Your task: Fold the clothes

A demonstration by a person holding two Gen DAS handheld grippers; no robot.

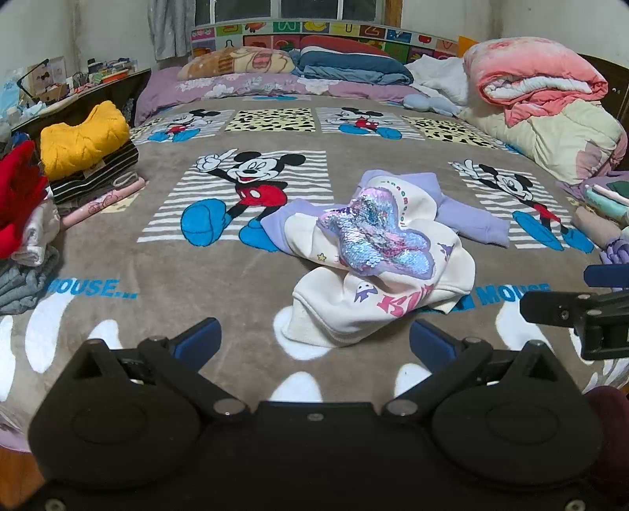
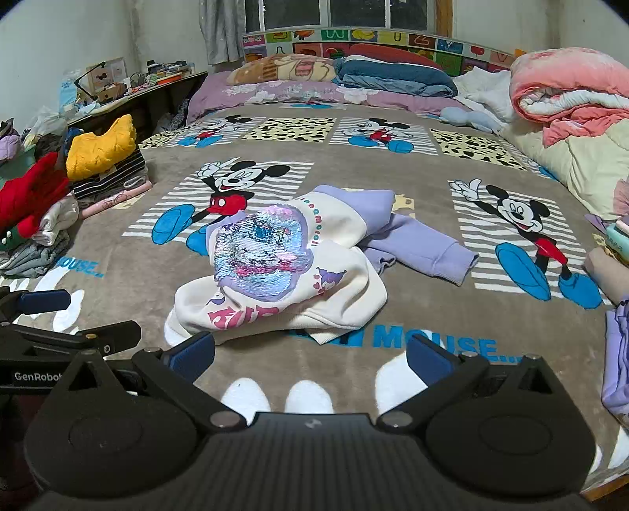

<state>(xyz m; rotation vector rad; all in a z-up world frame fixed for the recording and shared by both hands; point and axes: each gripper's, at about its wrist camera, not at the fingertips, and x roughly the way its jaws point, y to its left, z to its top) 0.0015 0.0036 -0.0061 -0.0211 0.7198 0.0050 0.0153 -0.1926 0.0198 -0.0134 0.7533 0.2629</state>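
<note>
1. A bed fills both views, covered by a grey-brown blanket (image 1: 243, 283) printed with cartoon mice, striped panels and blue lettering.
2. Along the far right side of the bed lies a rolled pink and white quilt (image 1: 538, 84) on top of a cream duvet (image 1: 566, 137).
3. At the head of the bed, below a colourful picture headboard (image 1: 326, 31), sit a blue folded blanket (image 1: 354, 65) and a patterned pillow (image 1: 240, 61).
4. A white and lilac sweatshirt (image 1: 377, 251) lies crumpled near the middle of the blanket, toward its near edge. Its sequinned patch (image 2: 261, 251) faces up, one lilac sleeve (image 2: 424, 247) trails out to the right, and pink lettering shows on the bunched hem nearest the cameras.
5. On the left edge of the bed stands a stack of folded clothes topped by a yellow knit (image 1: 82, 137), with a red garment (image 1: 19, 192) on a second pile just in front of it.
6. Folded lilac and pale items (image 2: 617, 353) rest at the right edge of the bed.
7. The left gripper (image 1: 314, 342) hovers just short of the sweatshirt's hem, its blue-padded fingers (image 1: 198, 338) spread wide and grasping nothing.
8. The right gripper (image 2: 310, 350) hangs just beside the left one, likewise released, fingers (image 2: 428, 359) apart and not touching the cloth.
</note>
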